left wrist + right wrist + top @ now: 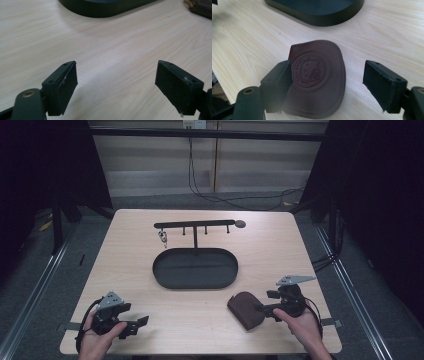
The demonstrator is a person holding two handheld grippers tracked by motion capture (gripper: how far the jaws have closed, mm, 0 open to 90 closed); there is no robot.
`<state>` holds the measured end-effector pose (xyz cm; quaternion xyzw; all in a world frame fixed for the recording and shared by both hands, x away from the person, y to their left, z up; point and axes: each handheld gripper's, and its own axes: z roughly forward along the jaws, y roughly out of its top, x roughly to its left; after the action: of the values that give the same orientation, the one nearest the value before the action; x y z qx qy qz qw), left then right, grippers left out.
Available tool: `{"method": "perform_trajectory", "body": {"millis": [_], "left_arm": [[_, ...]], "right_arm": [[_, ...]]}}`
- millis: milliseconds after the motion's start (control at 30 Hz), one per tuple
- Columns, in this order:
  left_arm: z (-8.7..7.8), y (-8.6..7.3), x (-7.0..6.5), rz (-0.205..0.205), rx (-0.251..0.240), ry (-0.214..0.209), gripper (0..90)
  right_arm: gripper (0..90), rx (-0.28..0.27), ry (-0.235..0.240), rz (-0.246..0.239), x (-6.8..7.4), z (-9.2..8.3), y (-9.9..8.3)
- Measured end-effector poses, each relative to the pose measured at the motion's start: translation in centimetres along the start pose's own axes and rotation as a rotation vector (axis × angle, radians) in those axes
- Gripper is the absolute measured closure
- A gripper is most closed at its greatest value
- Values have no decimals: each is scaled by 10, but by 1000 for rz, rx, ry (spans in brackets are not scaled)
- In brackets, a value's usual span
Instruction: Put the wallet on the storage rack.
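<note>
A dark brown leather pouch [246,309] [318,77] with a round embossed stamp lies flat near the table's front right. My right gripper [267,307] [327,82] stands open just over it, the pouch lying between the jaws without being clamped. At the front left my left gripper [140,324] [116,80] is open above bare wood, nothing between its fingers. A black oval tray [195,268] [105,7] [317,10] sits mid-table, with a black T-shaped hook stand [195,226] rising from its far edge. A small key-like thing [163,238] hangs from the stand's left hook.
The light wooden table [125,260] ends close behind both hands at the front edge. Black cables [220,195] trail on the floor beyond the far edge. A corner of the pouch [200,6] shows at the top right of the left gripper view.
</note>
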<state>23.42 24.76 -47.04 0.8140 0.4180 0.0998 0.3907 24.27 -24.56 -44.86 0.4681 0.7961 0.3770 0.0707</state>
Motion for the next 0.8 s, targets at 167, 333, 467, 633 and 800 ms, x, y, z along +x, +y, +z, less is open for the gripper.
{"method": "perform_trajectory", "body": {"millis": [167,333,467,633,800], "left_arm": [[8,2,-11,39,28,-1,195],[11,4,-11,24,34,1,195],[11,4,-12,20,28,-11,195],[8,4,-10,13,29,-27,195],[7,3,-7,10,29,-25,195]], "right_arm": [[204,57,16,-8,0,9,5],[194,121,-1,0,1,14,10],[185,179,4,-1,1,17,18],[184,337,-17,-25,3,31,31],[184,417,-14,-32,3,43,37]]}}
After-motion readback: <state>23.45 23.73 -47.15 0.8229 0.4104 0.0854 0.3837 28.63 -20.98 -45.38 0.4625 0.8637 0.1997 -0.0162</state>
